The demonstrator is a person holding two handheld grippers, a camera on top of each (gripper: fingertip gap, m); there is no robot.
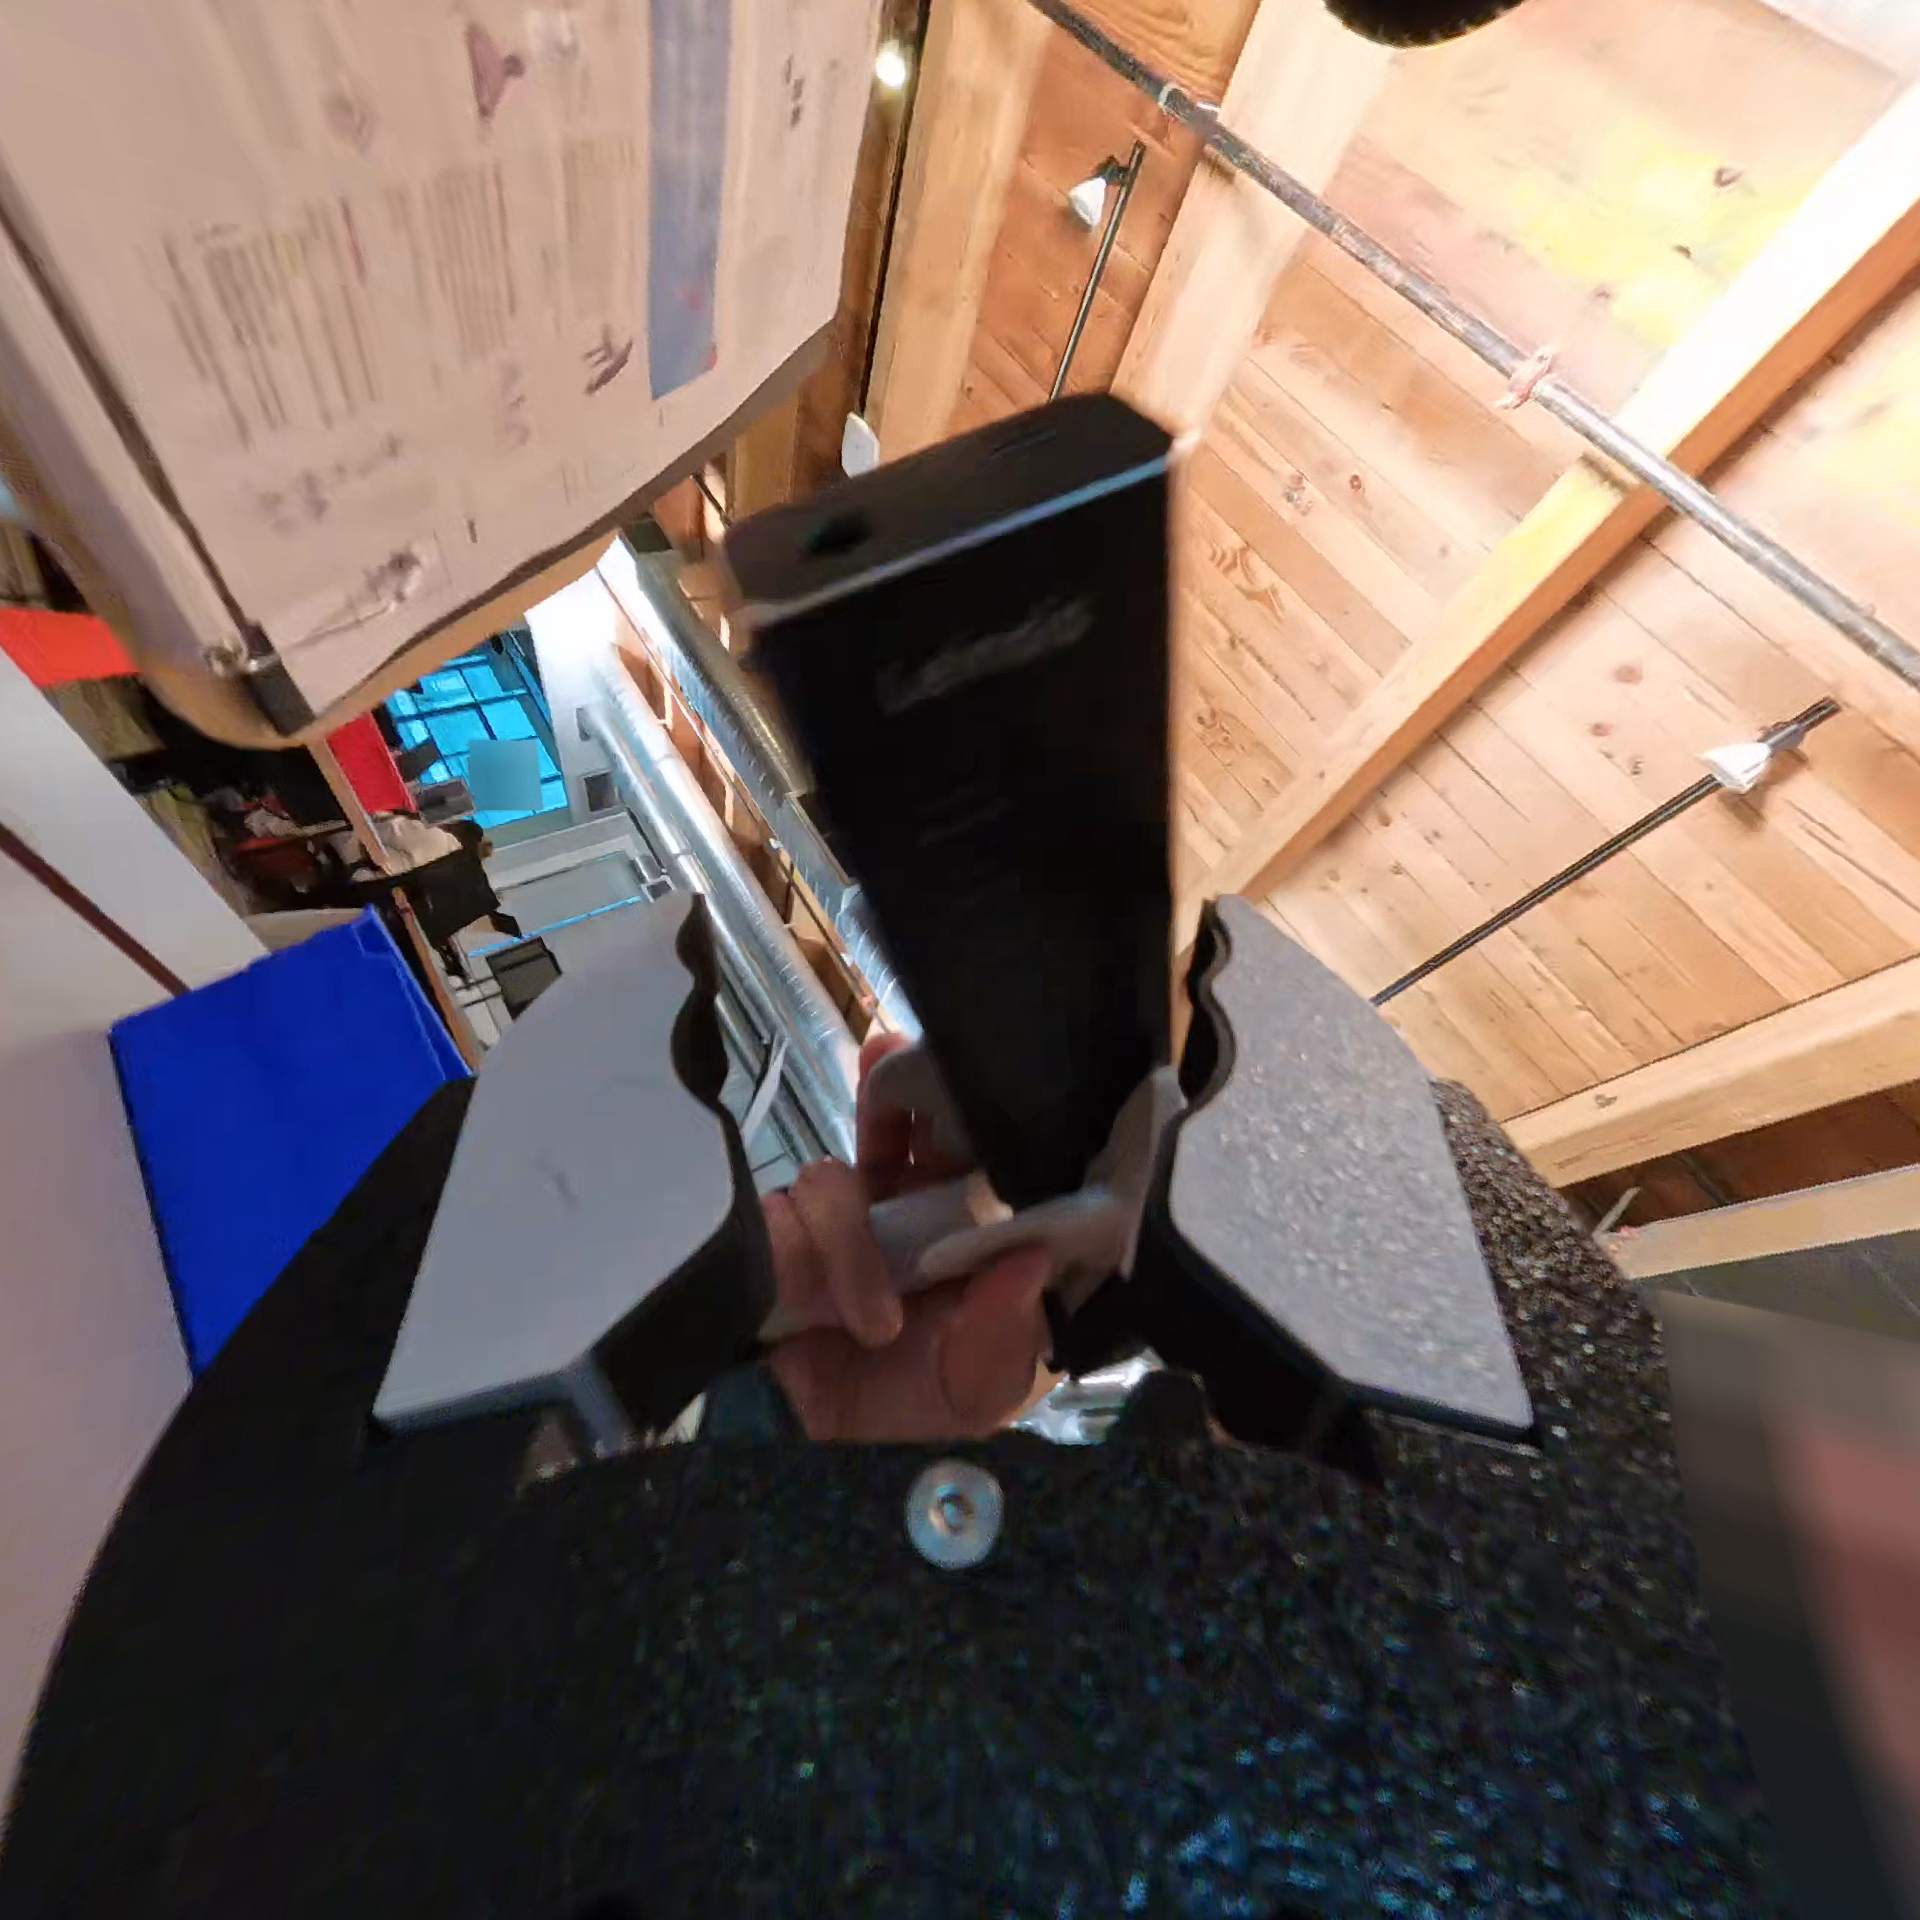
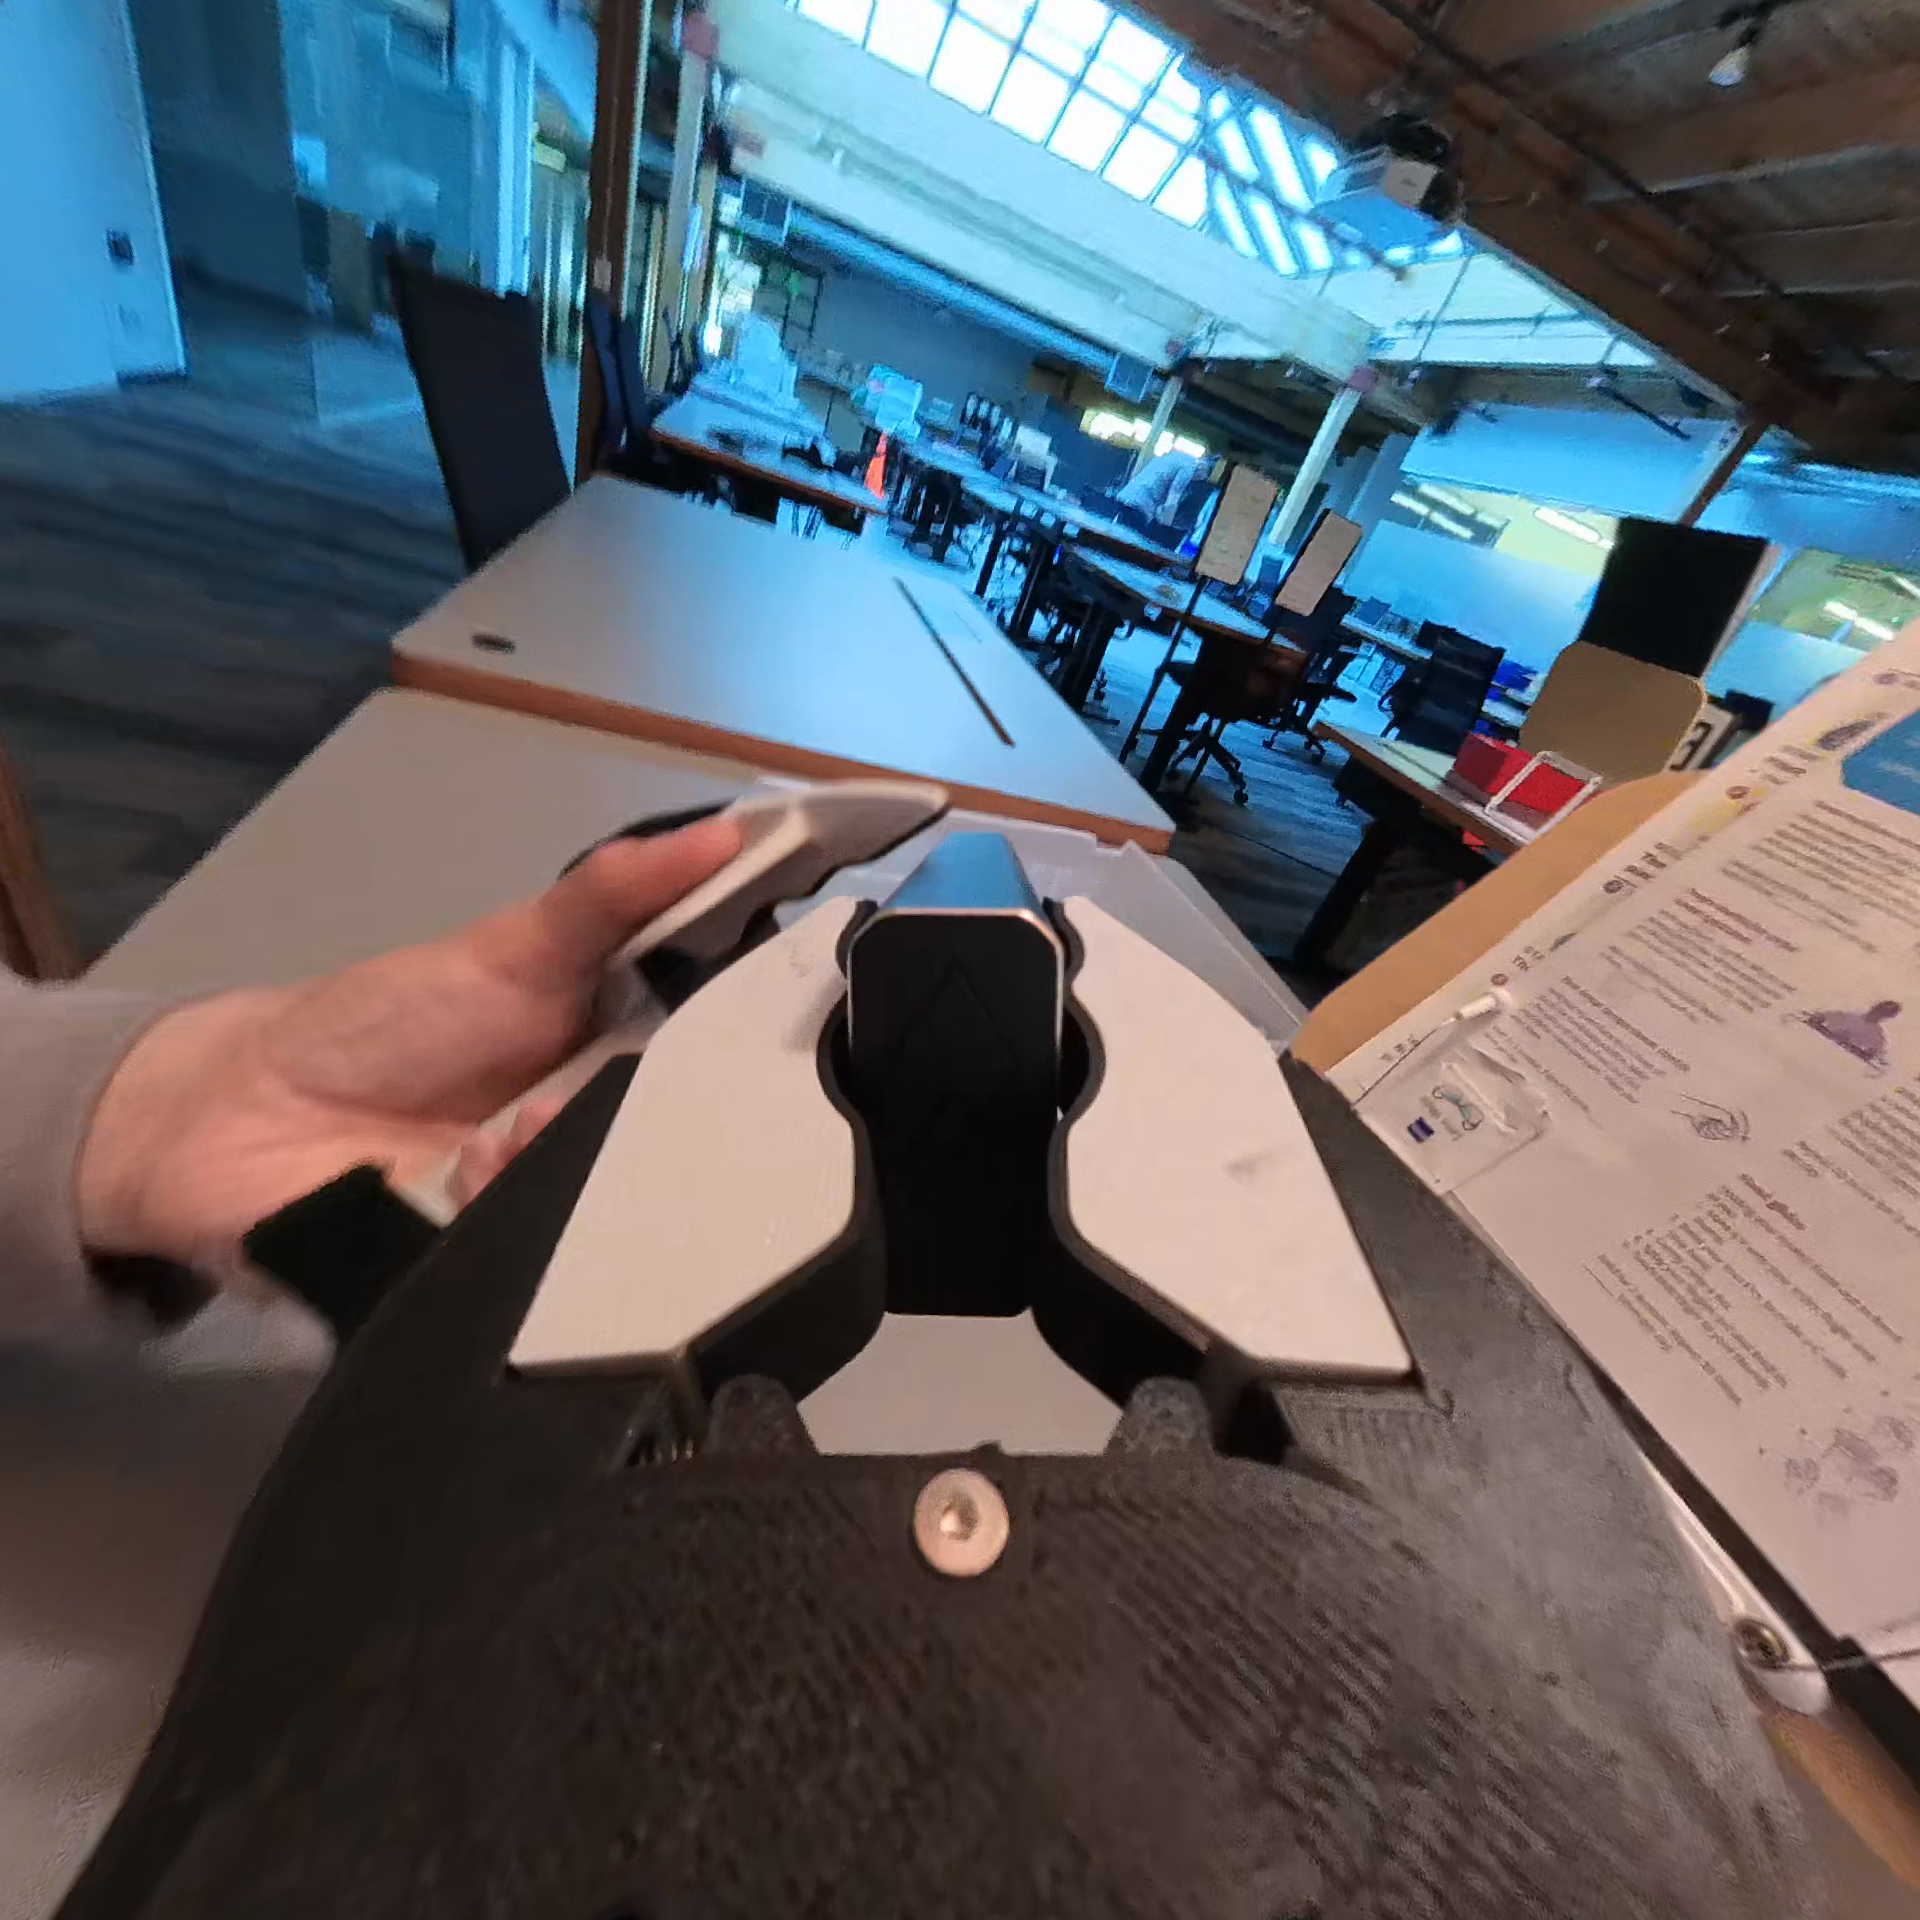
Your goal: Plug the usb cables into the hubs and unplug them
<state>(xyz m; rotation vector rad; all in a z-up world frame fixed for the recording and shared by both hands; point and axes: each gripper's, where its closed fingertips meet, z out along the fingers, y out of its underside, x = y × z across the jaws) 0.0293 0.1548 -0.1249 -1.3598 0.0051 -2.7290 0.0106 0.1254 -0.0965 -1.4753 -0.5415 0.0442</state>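
Note:
In the right wrist view my right gripper point(image 2: 956, 920) is shut on a black USB hub point(image 2: 951, 1101) with a silver rim, seen end-on between the grey fingers point(image 2: 717, 1132). In the left wrist view the same black hub point(image 1: 997, 748) stands up between my left gripper's point(image 1: 956, 935) spread fingers point(image 1: 582, 1143). It lies close to the right finger, with a gap on the left. A hand point(image 1: 914, 1320) and a grey finger of the other gripper point(image 1: 997, 1226) hold its base. The left gripper's finger point(image 2: 800, 831) and a hand point(image 2: 343, 1070) show at the left. No cable is in view.
A board with printed sheets point(image 2: 1704, 1143) stands close on the right, and it also shows in the left wrist view point(image 1: 395, 312). White tables point(image 2: 727, 644) lie ahead. The left wrist view looks up at wooden ceiling beams point(image 1: 1558, 520), metal ducts point(image 1: 727, 831) and a blue bin point(image 1: 281, 1122).

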